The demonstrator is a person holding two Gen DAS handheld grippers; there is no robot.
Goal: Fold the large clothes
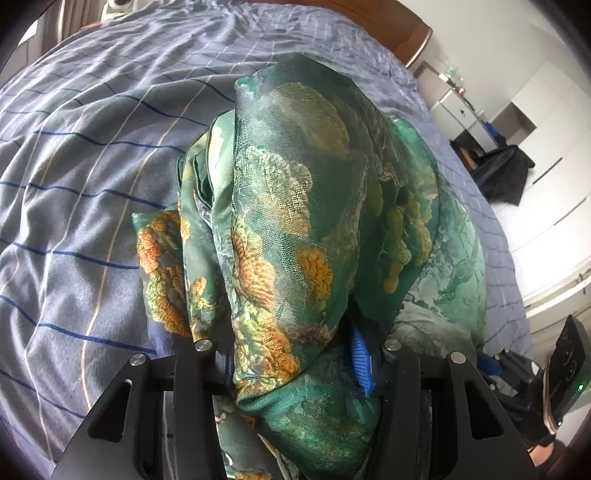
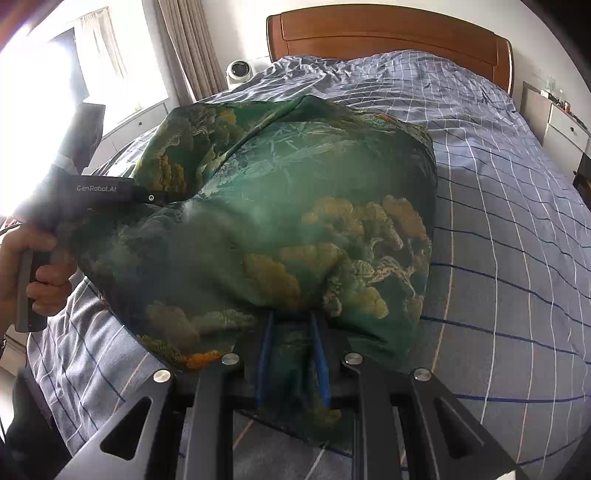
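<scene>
A large green silky garment printed with orange and yellow trees hangs over the bed. My left gripper is shut on a bunched fold of it; cloth covers its tips, with one blue pad showing. My right gripper is shut on another part of the garment, cloth pinched between its blue pads. The garment is held up between both grippers and sags onto the bed. The left gripper's black body and the hand holding it show in the right wrist view.
The bed carries a blue-grey checked cover with a wooden headboard. A white camera sits by the curtain. A white nightstand and a dark bag stand beside the bed.
</scene>
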